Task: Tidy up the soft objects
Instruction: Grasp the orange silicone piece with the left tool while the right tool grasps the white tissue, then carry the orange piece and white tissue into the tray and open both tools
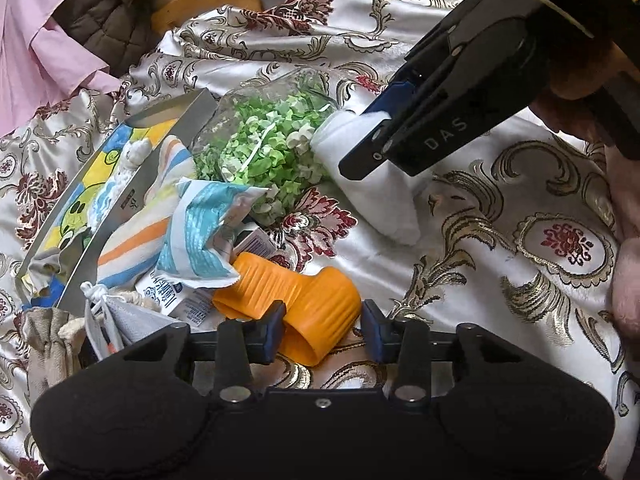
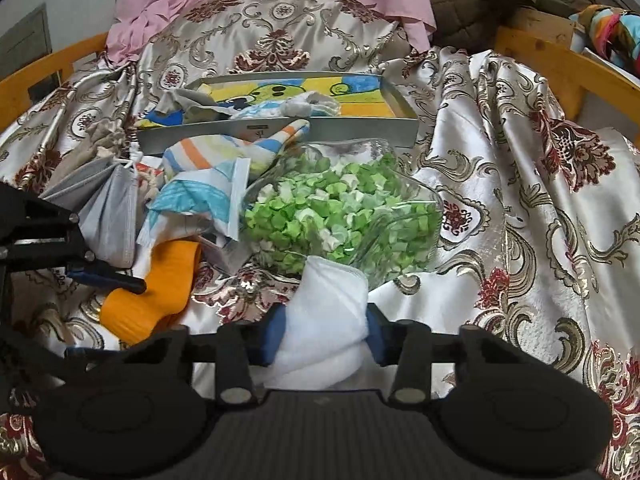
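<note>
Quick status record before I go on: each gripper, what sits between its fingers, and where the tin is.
left gripper: around the orange ribbed sleeve, pads at its sides
right gripper: closed on the white folded cloth
glass jar of green paper stars: lying on its side, just beyond the cloth
metal tin: behind the jar, fabric inside
surface: patterned satin cover

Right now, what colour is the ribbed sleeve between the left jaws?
Orange. The ribbed sleeve shows best in the left wrist view.

Right gripper [image 2: 326, 334] jaws clamp white cloth [image 2: 324, 320] beside jar [image 2: 424, 216].
</note>
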### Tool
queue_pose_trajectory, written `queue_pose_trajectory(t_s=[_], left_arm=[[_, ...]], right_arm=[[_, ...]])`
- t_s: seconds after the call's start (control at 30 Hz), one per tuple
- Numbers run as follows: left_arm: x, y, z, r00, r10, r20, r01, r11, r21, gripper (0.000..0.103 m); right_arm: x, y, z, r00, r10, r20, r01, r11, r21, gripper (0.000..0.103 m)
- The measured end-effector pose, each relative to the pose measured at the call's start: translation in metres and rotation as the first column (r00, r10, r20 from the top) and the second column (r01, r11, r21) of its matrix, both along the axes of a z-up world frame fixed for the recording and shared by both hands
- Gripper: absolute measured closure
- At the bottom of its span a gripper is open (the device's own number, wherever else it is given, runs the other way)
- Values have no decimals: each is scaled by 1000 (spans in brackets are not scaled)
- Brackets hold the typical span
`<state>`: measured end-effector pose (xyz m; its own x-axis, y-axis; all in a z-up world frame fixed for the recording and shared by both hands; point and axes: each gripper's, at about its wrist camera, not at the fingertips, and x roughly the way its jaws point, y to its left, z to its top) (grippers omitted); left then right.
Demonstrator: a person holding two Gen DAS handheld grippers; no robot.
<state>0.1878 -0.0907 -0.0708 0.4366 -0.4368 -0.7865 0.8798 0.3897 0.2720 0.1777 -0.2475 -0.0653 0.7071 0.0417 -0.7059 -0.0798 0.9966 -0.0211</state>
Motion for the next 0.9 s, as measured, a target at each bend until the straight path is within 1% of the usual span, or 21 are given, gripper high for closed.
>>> queue_pose_trajectory(t_s=[0.07,0.13,0.2,0.27,0.4,0.53,0.67,0.8,0.9], left_arm=[[-1,1,2,1000,6,8,-6,1000,-7,65],[-1,1,5,1000,21,12,-20,1000,-22,67],[-1,2,9,999,42,19,-41,998,-42,68],[-1,4,14,998,66,23,-64,995,-74,69],[0,8,25,994,110,23,-105,984,-142,71],[-3,15,34,994,106,27,-100,978,-181,71],[-8,21,47,991,127,31,-116,966,-232,72],[-10,30,66,986,165,7,-154,937,-313,73],[-12,41,81,979,199,-43,-200,902,-384,73]], right_arm=[[-3,0,4,1000,18,24,-19,1000,24,58],[-4,2,5,999,28,35,-29,999,22,62],[-4,4,4,999,39,25,-40,999,21,76],[-3,4,2,999,37,15,-37,999,15,81],[-1,0,0,1000,26,10,-26,999,38,94],[-4,-1,2,1000,21,23,-22,998,50,95],[-17,-3,15,994,27,102,-35,996,77,95],[-27,-6,28,983,22,183,-41,994,100,95],[-32,-10,36,972,10,235,-39,992,119,95]])
